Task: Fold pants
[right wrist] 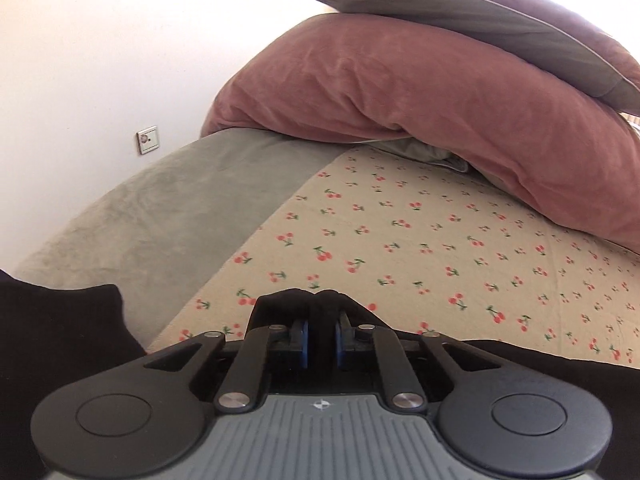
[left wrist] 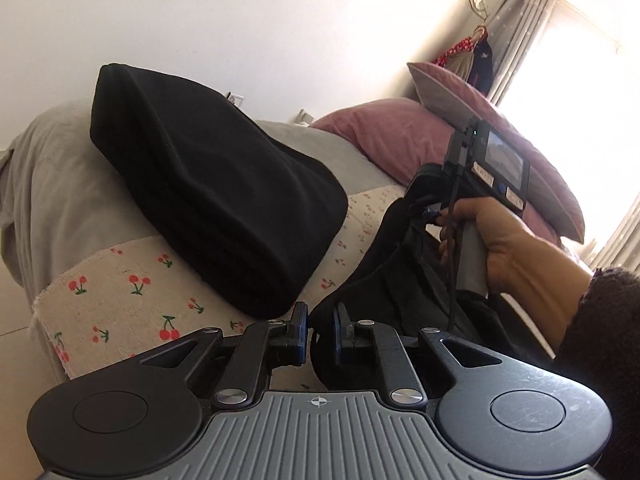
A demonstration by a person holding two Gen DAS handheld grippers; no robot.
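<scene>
The bed point(right wrist: 132, 216) carries everything here: a grey-green cover with one cherry-print cloth point(right wrist: 400, 240) spread over it as the working surface, and at the head two pillows, a rose one point(right wrist: 400, 92) with a rose-and-grey one point(right wrist: 460, 4) stacked on top. On the cloth, seen from the left wrist, sits one stack of black folded garments point(left wrist: 208, 188), neat and squared, which reads as work already finished; how many pieces are in it cannot be told. The pants point(left wrist: 384, 280) now in hand are a single black pair, bunched and hanging between the two grippers just beside that stack, near the edge of the cloth, so I judge this pair to be at the start of its fold: picked up, not yet spread flat, with the laying out, the leg-over-leg fold and the final folds left to do. The left gripper point(left wrist: 322, 326) has its jaws drawn nearly together with a fold of the black fabric pinched between them. The right gripper point(right wrist: 322, 330), held in the person's right hand point(left wrist: 500, 244), is likewise almost closed, its blue pads clamped on a bunched black edge of the same pants
</scene>
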